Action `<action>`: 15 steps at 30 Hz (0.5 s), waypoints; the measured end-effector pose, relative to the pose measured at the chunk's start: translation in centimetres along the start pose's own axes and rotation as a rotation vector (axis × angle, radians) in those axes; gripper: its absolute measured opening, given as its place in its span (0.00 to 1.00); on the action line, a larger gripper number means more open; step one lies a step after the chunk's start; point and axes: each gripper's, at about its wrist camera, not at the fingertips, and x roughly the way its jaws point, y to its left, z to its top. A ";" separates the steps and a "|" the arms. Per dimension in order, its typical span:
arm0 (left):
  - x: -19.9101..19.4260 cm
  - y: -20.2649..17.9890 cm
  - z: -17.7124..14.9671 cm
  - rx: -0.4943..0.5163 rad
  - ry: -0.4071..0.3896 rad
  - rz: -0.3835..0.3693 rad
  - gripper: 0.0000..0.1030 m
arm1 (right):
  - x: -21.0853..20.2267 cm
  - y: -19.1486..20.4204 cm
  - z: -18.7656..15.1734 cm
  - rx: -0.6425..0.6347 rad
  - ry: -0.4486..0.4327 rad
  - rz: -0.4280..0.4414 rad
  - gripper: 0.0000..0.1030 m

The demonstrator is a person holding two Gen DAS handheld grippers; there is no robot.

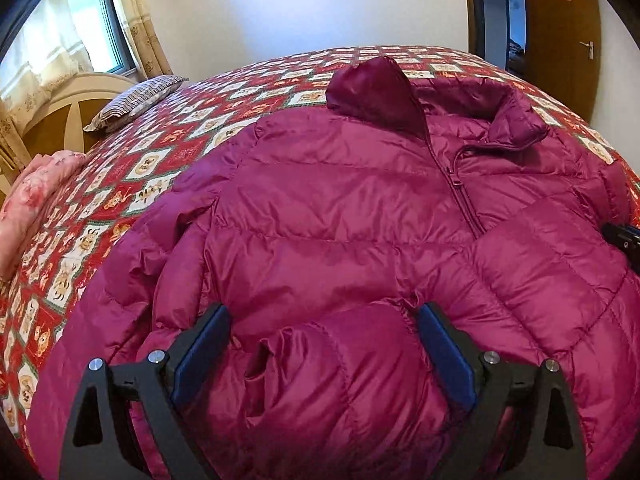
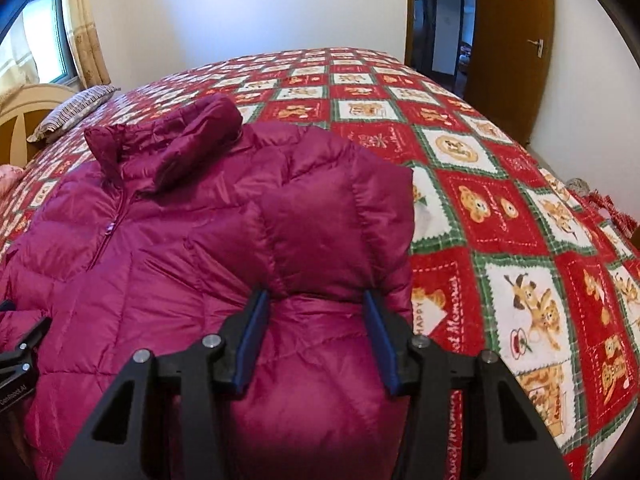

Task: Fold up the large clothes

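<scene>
A magenta puffer jacket (image 1: 340, 208) lies front up on the bed, zipped, with its collar (image 1: 516, 120) toward the far side. My left gripper (image 1: 324, 308) is open wide over the near part of the jacket. A sleeve cuff (image 1: 280, 364) lies loose between its blue pads (image 1: 200, 356), which do not press on it. In the right wrist view the jacket (image 2: 180, 248) has its right side folded inward. My right gripper (image 2: 315, 294) is shut on a thick puffy fold of that side, and the fabric bunches at both pads (image 2: 252, 344). The left gripper's black frame (image 2: 20, 344) shows at the left edge.
A red, white and green patchwork quilt (image 2: 500, 208) covers the bed. A striped pillow (image 1: 136, 100) and a pink floral blanket (image 1: 32, 200) lie by the headboard (image 1: 60, 116) on the left. A curtained window (image 1: 92, 28) is at the far left, a wooden door (image 2: 516, 48) at the far right.
</scene>
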 end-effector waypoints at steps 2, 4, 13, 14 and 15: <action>0.0 0.0 0.0 0.000 0.002 -0.001 0.92 | 0.1 0.1 0.0 -0.005 0.001 -0.007 0.51; 0.0 0.0 0.1 0.001 0.006 -0.001 0.93 | 0.2 0.2 0.1 -0.010 0.004 -0.012 0.51; -6.4 0.9 -0.5 -0.004 -0.123 -0.030 0.92 | -7.9 1.0 -0.3 -0.012 -0.097 0.067 0.61; -6.1 0.4 -0.8 0.007 -0.112 -0.035 0.93 | -8.0 1.9 -1.1 -0.039 -0.084 0.086 0.61; -5.1 -0.2 -1.2 0.029 -0.083 -0.027 0.93 | -7.7 2.3 -1.6 -0.051 -0.069 0.090 0.61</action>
